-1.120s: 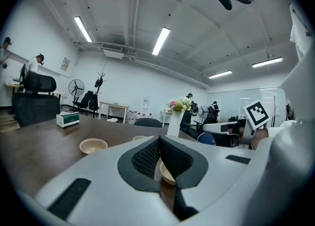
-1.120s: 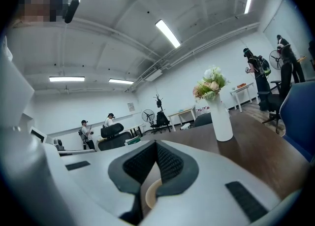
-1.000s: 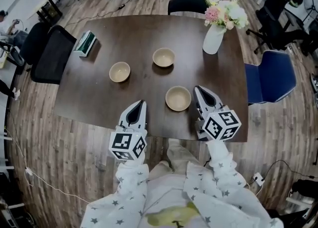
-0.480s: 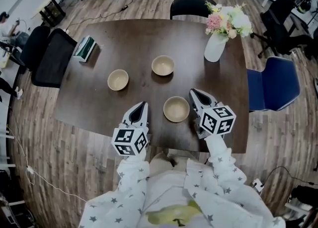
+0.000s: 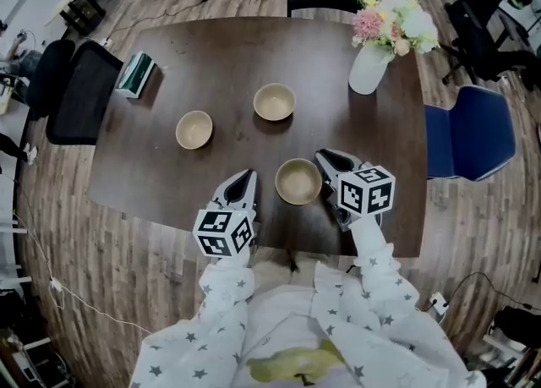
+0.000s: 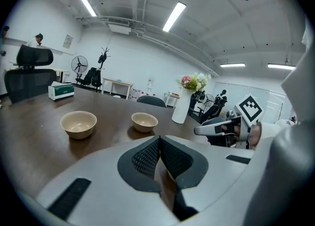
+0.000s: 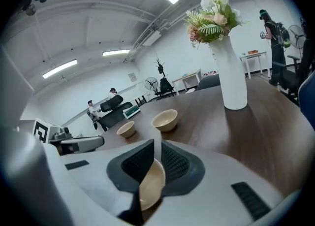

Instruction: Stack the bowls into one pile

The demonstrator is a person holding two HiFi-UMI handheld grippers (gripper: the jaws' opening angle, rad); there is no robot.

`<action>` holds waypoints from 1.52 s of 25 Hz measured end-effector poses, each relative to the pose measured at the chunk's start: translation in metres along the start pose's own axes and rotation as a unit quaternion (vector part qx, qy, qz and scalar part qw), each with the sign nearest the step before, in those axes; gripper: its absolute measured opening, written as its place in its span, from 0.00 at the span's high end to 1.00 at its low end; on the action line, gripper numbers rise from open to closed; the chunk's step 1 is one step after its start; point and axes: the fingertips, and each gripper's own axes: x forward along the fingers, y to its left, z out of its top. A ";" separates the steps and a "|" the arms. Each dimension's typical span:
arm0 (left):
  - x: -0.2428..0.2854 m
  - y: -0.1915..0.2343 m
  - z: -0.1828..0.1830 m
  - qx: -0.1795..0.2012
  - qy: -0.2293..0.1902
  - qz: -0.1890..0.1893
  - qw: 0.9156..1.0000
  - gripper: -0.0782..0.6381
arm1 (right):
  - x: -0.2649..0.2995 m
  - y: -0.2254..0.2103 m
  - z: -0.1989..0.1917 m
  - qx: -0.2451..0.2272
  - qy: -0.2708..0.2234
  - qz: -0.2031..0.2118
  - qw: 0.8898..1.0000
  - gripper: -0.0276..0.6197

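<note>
Starting with the head view: nothing is stacked yet. Three bowls sit apart on the desk [image 5: 220, 57]: left bowl [image 5: 193, 129], far bowl [image 5: 275, 101], near bowl [image 5: 298, 181]. All are upright and empty, so the whole job is left. By my read that means two lifts into a third bowl.

The left hand-held gripper [image 5: 243, 177] hangs over the desk's front edge, just left of the near bowl. The right hand-held gripper [image 5: 322, 156] is just beside that bowl's right rim. Neither looks to be touching it.

The bowls are round, beige and matte, and look the same size, so they should nest. The desk is dark brown wood grain with a slight sheen. A white tapered vase [image 5: 368, 69] with flowers stands at the far right corner and a green tissue box [image 5: 134, 74] far left, both well clear.

Left gripper view: the black cross-hatched pads [image 6: 147, 156] meet at the tips. Jaws closed, nothing pinched. The shell is smooth light-grey plastic. The two bowls ahead show a curved wall narrowing to a small base.

Right gripper view: jaws all but together, a thin slit just starting to open, nothing gripped. The near bowl shows through the opening behind the pad tips, below the hand-held gripper and not between the pads. The vase looks smooth and glazed.
</note>
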 end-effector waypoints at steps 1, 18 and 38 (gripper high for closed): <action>0.002 0.001 -0.001 -0.001 0.004 -0.002 1.000 0.86 | 0.003 -0.002 -0.003 -0.002 0.009 -0.003 1.000 0.92; 0.029 0.002 -0.028 -0.024 0.055 -0.015 0.998 0.86 | 0.040 -0.009 -0.062 0.045 0.121 0.006 0.992 0.75; 0.024 0.017 -0.020 -0.027 0.034 0.002 0.999 0.86 | 0.044 -0.003 -0.033 0.061 0.088 0.024 0.994 0.90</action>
